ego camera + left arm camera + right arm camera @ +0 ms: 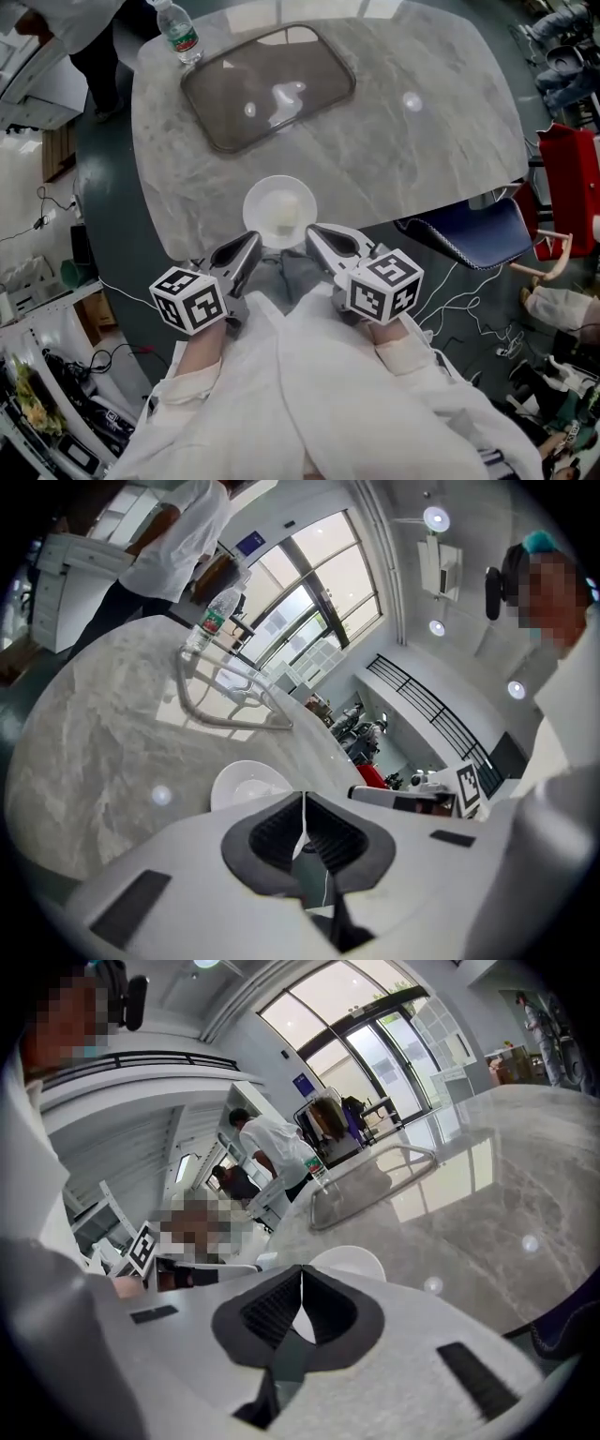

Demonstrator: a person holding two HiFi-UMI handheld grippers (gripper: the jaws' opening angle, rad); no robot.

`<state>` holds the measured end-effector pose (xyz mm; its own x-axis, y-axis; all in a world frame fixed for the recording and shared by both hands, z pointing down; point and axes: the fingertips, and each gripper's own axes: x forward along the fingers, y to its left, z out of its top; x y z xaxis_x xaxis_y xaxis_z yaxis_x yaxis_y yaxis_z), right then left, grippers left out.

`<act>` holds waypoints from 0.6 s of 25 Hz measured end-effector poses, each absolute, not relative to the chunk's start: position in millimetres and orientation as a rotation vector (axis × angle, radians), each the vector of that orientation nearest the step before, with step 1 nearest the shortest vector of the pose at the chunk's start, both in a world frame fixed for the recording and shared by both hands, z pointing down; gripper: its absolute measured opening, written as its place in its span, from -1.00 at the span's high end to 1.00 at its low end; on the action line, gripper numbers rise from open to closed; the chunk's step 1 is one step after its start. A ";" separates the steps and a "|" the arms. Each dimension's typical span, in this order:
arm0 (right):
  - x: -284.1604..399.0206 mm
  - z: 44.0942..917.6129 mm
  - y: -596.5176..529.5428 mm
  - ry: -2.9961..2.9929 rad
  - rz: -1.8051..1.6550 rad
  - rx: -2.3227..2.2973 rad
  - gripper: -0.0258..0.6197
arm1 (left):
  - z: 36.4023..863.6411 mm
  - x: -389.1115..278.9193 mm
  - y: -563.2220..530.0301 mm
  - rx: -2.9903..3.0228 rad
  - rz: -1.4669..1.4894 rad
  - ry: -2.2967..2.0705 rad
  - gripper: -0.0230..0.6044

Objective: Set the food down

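Note:
A white bowl (279, 211) stands on the marble table (412, 159) close to its near edge; whether anything lies in it I cannot tell. My left gripper (251, 242) hangs just off the table edge, below and left of the bowl, its jaws shut with nothing between them. My right gripper (312, 232) is below and right of the bowl, also shut and empty. In the left gripper view the closed left gripper (303, 802) points past the bowl (246, 784). The right gripper view shows the closed right gripper (301, 1275) and the bowl (349, 1261) just beyond.
A dark rectangular tray (268, 86) lies at the far side of the table, with a water bottle (178, 33) beside its left corner. A blue chair (469, 236) and a red one (572, 187) stand to the right. A person (89, 37) stands at the far left.

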<state>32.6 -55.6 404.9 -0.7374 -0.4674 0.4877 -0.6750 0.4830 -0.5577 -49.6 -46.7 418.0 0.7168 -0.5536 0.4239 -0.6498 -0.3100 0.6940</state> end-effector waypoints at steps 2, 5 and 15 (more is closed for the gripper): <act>31.5 413.8 -49.9 -2.440 1.130 0.948 0.92 | 427.2 -48.9 -41.1 1.960 0.132 -0.910 0.86; 31.2 428.6 -47.5 -2.399 1.149 0.934 0.92 | 441.9 -48.4 -34.7 1.924 0.150 -0.888 0.86; 26.9 466.0 -34.7 -2.278 1.216 0.902 0.92 | 478.1 -49.9 -18.9 1.818 0.192 -0.864 0.86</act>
<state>26.9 -34.7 466.0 -0.7100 -0.3514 0.6102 -0.7026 0.4123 -0.5800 -49.9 -18.9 478.1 0.7247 -0.4667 0.5069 -0.6372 -0.1739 0.7508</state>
